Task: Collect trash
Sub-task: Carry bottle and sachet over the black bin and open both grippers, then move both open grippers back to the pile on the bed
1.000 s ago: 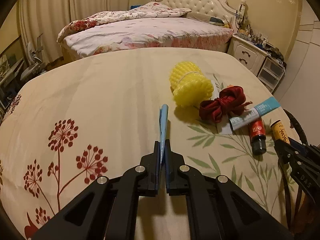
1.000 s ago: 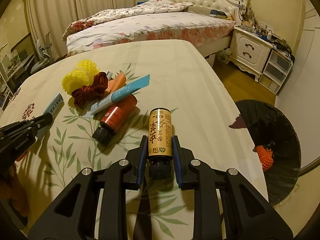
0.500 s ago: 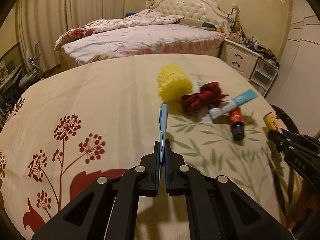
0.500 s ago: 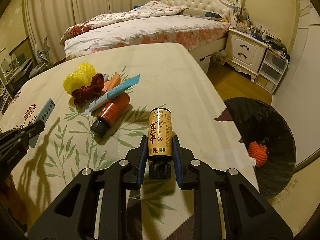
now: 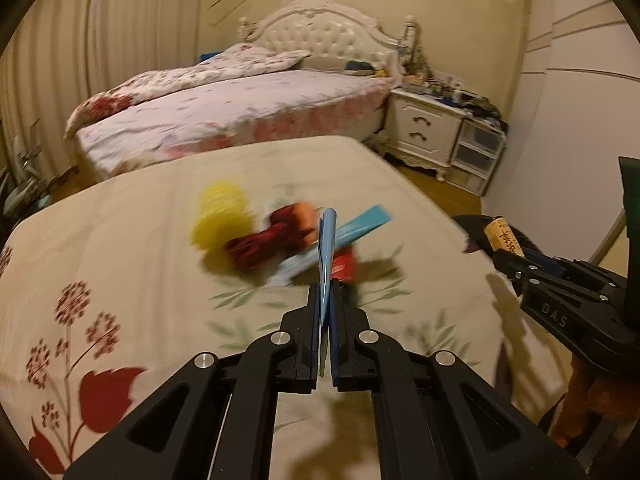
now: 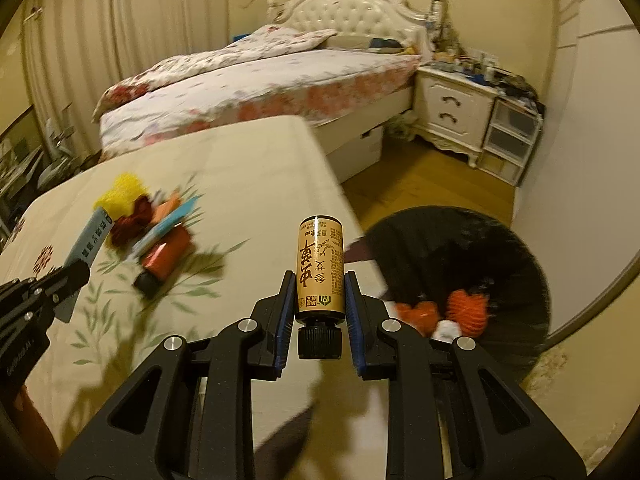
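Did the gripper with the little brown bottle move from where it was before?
Yes. The right gripper, shut on the bottle, has swung toward the black bin, which now fills more of its view.

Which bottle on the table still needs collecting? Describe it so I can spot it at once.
Look at the cream floral tablecloth in front of the bed. In the trash cluster there, nearest the camera and below the blue tube, lies the red bottle. Its black cap and red body set it apart from the tan bottle, which the right gripper holds.
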